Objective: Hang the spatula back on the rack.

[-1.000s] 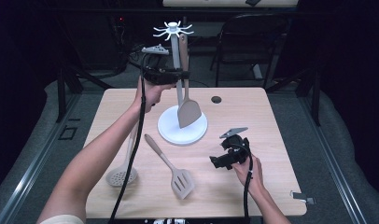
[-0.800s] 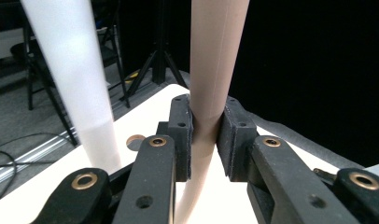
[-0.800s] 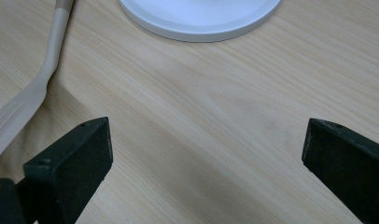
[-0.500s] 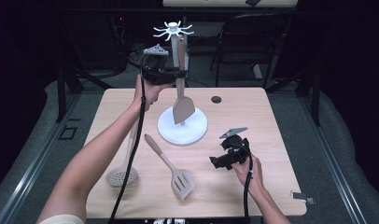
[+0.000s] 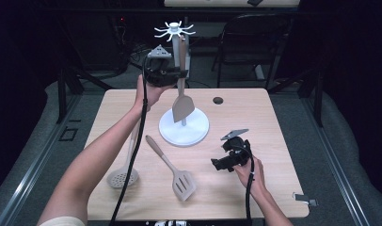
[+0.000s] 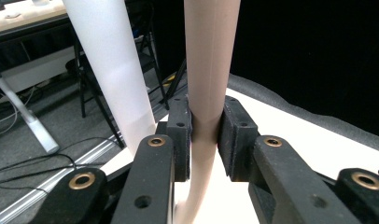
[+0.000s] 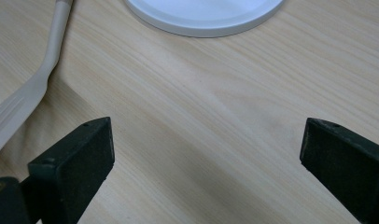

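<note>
The left gripper [image 5: 179,74], raised on an outstretched arm beside the white stand pole [image 6: 114,74], has been easing its jaws, pads still touching the beige solid spatula [image 5: 182,101]. The spatula hangs upright, blade down above the round white base [image 5: 184,134]. The right gripper [image 7: 206,149] rests wide open on the pale wooden table [image 5: 274,141], dark room around.

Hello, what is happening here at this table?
A person is hanging kitchen tools on a white stand. The left hand-held gripper holds the handle of a solid spatula beside the stand's pole, near the hooks at the top; its jaws have just been opening a little, with the handle between them. The right hand-held gripper rests open, low over the table. A slotted spatula and a round skimmer lie on the table, not hung yet.
</note>
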A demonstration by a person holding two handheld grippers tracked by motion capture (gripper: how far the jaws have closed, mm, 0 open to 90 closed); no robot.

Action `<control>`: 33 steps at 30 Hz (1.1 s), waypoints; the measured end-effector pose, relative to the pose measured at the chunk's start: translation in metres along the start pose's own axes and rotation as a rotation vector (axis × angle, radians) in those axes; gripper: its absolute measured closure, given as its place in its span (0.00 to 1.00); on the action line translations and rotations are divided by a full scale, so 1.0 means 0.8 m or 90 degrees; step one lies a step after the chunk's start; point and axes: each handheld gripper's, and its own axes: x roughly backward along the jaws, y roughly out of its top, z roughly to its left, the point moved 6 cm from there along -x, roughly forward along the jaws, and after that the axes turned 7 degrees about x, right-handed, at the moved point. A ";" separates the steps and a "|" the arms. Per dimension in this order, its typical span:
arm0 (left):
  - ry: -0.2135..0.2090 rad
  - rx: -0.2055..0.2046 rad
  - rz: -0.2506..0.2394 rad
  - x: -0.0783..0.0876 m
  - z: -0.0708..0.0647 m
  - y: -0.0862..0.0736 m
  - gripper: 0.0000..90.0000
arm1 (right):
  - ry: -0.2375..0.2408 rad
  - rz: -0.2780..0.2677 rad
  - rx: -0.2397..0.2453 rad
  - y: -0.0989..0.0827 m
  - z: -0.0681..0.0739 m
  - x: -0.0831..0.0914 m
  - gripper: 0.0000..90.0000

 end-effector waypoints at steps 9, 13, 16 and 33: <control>-0.004 0.014 -0.001 0.022 0.008 -0.010 0.60 | -0.004 0.006 -0.001 -0.002 -0.002 0.000 0.03; 0.004 0.013 -0.009 0.033 0.011 -0.011 0.73 | -0.006 0.006 0.000 -0.002 -0.002 -0.001 0.03; 0.010 0.009 -0.028 0.047 0.012 -0.006 0.85 | -0.006 0.009 0.001 -0.002 -0.003 -0.001 0.03; 0.024 -0.031 -0.057 0.074 -0.003 0.032 0.99 | -0.008 0.015 0.002 -0.002 -0.002 -0.003 0.03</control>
